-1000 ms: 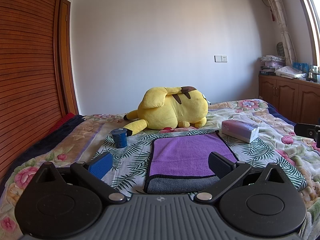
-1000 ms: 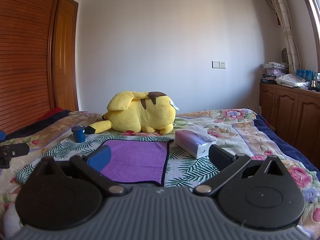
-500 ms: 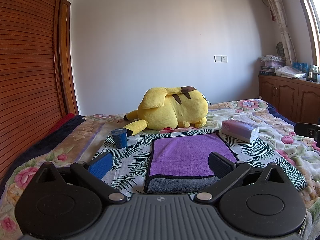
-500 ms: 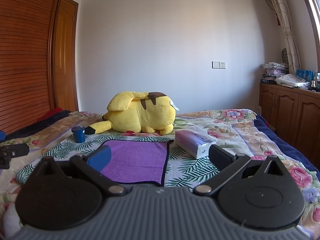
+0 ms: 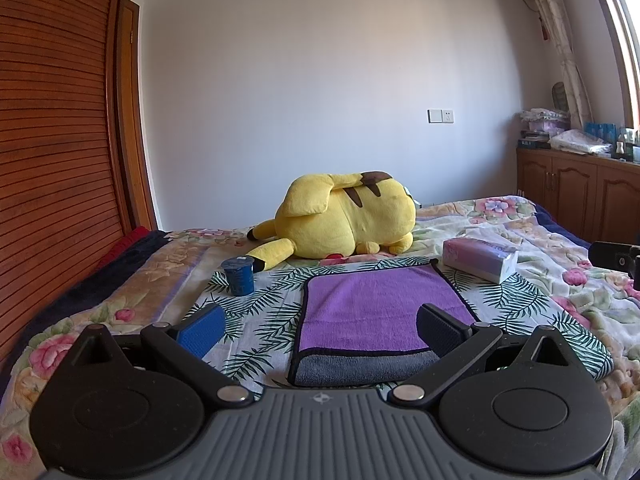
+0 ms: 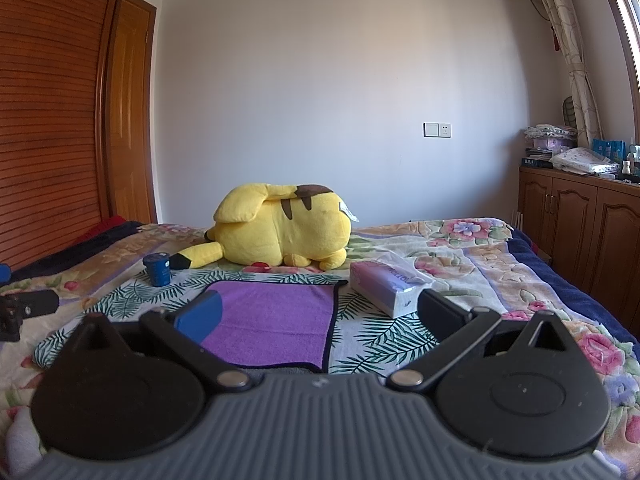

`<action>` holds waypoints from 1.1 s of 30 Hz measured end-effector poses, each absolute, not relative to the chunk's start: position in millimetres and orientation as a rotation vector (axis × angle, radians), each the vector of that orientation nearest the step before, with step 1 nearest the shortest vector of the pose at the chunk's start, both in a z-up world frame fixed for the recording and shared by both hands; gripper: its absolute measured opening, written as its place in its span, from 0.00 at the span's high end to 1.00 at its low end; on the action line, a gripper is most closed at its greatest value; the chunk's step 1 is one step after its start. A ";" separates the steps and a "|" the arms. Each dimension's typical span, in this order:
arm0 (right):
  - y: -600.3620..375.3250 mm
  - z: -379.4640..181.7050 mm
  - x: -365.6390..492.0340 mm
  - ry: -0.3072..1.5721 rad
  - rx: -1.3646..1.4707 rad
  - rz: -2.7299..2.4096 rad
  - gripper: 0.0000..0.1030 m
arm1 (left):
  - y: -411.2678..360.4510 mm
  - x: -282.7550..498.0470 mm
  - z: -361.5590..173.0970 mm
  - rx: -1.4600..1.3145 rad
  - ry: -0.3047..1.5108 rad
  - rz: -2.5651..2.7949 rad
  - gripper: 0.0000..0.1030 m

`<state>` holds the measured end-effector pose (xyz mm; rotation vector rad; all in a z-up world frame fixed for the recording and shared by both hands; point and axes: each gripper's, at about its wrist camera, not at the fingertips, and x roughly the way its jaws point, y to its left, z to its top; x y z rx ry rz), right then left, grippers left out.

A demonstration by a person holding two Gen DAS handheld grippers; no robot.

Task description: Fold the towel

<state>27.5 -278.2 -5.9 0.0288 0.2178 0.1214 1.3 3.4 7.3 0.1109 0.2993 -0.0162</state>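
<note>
A purple towel with a black border lies flat on the leaf-print cloth on the bed, its grey near edge turned up. It also shows in the right wrist view. My left gripper is open and empty, held above the towel's near edge, its right finger over the towel. My right gripper is open and empty, near the towel's near right corner, with its left finger over the towel.
A yellow plush toy lies behind the towel. A blue cup stands to its left and a tissue box to its right. A wooden cabinet stands at the right, a slatted wardrobe at the left.
</note>
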 end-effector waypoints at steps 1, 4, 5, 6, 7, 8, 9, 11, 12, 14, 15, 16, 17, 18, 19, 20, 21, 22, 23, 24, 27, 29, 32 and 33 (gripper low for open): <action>-277.0 -4.6 26.9 0.218 0.029 0.122 0.00 | 3.4 1.4 7.2 0.112 0.300 -0.016 0.00; -272.9 -1.0 25.1 0.219 0.029 0.122 0.00 | 3.3 0.0 3.5 0.114 0.306 -0.018 0.00; -271.3 0.0 24.9 0.221 0.028 0.123 0.00 | 4.1 1.1 2.8 0.114 0.316 -0.019 0.00; -277.5 -7.5 30.6 0.224 0.028 0.124 0.00 | 4.3 1.9 2.2 0.114 0.322 -0.019 0.00; -277.9 -8.6 31.9 0.228 0.028 0.126 0.00 | 4.6 3.2 1.2 0.112 0.335 -0.021 0.00; -278.4 -8.7 32.8 0.233 0.027 0.127 0.00 | 4.7 4.6 0.0 0.111 0.344 -0.022 0.00; -276.8 -9.6 34.2 0.242 0.026 0.129 0.00 | 5.0 5.6 -0.6 0.111 0.351 -0.023 0.00; -274.3 -11.9 33.7 0.258 0.021 0.133 0.00 | 5.4 7.8 -1.6 0.111 0.370 -0.026 0.00; -271.8 -11.1 33.4 0.265 0.018 0.133 0.00 | 4.8 9.2 -2.9 0.112 0.380 -0.027 0.00; -270.5 -13.5 37.5 0.284 0.014 0.137 0.00 | 4.0 12.0 -4.8 0.119 0.398 -0.028 0.00; -270.3 -12.6 38.5 0.291 0.013 0.139 0.00 | 4.0 13.6 -5.9 0.123 0.407 -0.029 0.00; -269.8 -12.9 40.4 0.300 0.011 0.142 0.00 | 3.2 15.7 -7.8 0.127 0.415 -0.031 0.00; -269.6 -12.6 41.6 0.306 0.009 0.143 0.00 | 2.6 17.5 -9.9 0.130 0.421 -0.033 0.00; -269.3 -12.6 42.4 0.311 0.008 0.144 0.00 | 2.8 19.3 -11.0 0.133 0.428 -0.034 0.00; -269.3 -13.3 44.6 0.317 0.008 0.148 0.00 | 2.6 21.7 -12.1 0.135 0.435 -0.035 0.00; -269.3 -14.5 47.0 0.324 0.007 0.151 0.00 | 2.9 24.1 -13.3 0.136 0.442 -0.036 0.00; -268.6 -15.2 49.3 0.331 0.007 0.155 0.00 | 2.7 26.1 -14.5 0.137 0.450 -0.038 0.00; -268.2 -16.5 52.7 0.342 0.008 0.161 0.00 | 3.0 28.2 -15.5 0.138 0.457 -0.040 0.00; -268.0 -17.4 54.8 0.350 0.010 0.166 0.00 | 3.1 30.9 -16.0 0.137 0.465 -0.044 0.00; -267.8 -18.4 56.0 0.357 0.011 0.169 0.00 | 3.5 33.1 -17.2 0.136 0.472 -0.047 0.00; -266.9 -21.3 61.4 0.378 0.012 0.173 0.00 | 4.2 39.4 -19.5 0.134 0.490 -0.053 0.00; -266.1 -23.2 65.2 0.391 0.012 0.177 0.00 | 4.6 44.3 -20.4 0.133 0.501 -0.056 0.00; -264.1 -25.9 71.7 0.408 0.005 0.184 0.00 | 4.7 51.7 -22.3 0.133 0.515 -0.057 0.00; -263.2 -26.7 73.7 0.412 0.002 0.186 0.00 | 4.7 54.3 -23.1 0.132 0.520 -0.059 0.00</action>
